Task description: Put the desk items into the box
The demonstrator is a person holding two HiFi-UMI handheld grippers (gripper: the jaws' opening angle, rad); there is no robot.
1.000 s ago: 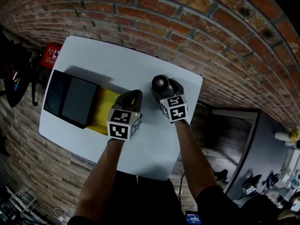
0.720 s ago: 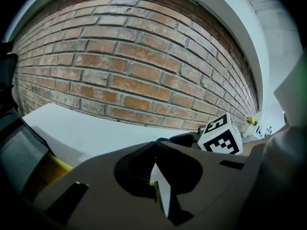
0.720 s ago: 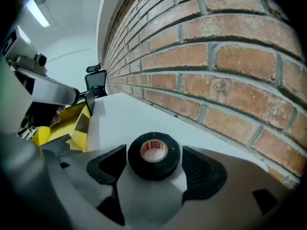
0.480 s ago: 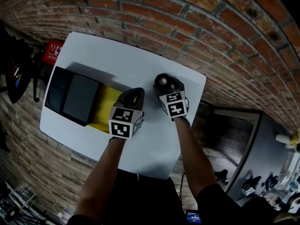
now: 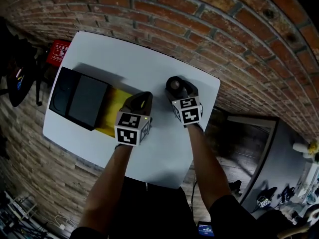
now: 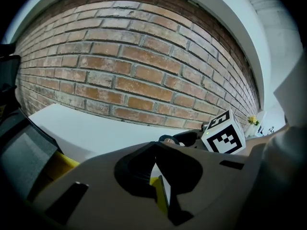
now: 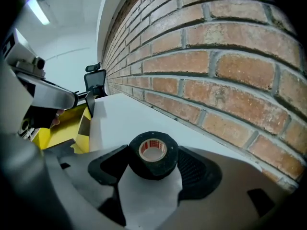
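While my right claw (image 7: 153,170) clamps the tape (image 7: 152,152) by the table's (image 5: 124,63) wall-side edge — my left claw (image 6: 154,150) sits pinched on the box flap (image 6: 161,198).

left gripper (image 5: 140,100): grey body, black jaws | right gripper (image 5: 175,86): same | marker cubes (image 5: 132,128): black-on-white squares | clothing (image 5: 149,208): dark

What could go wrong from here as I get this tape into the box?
The black tape roll sits near the tips of the right gripper, so it may slip out on the way across. The left gripper seems to pinch the yellow box flap; if that grip lets go, the flap could fall shut in the tape's path.
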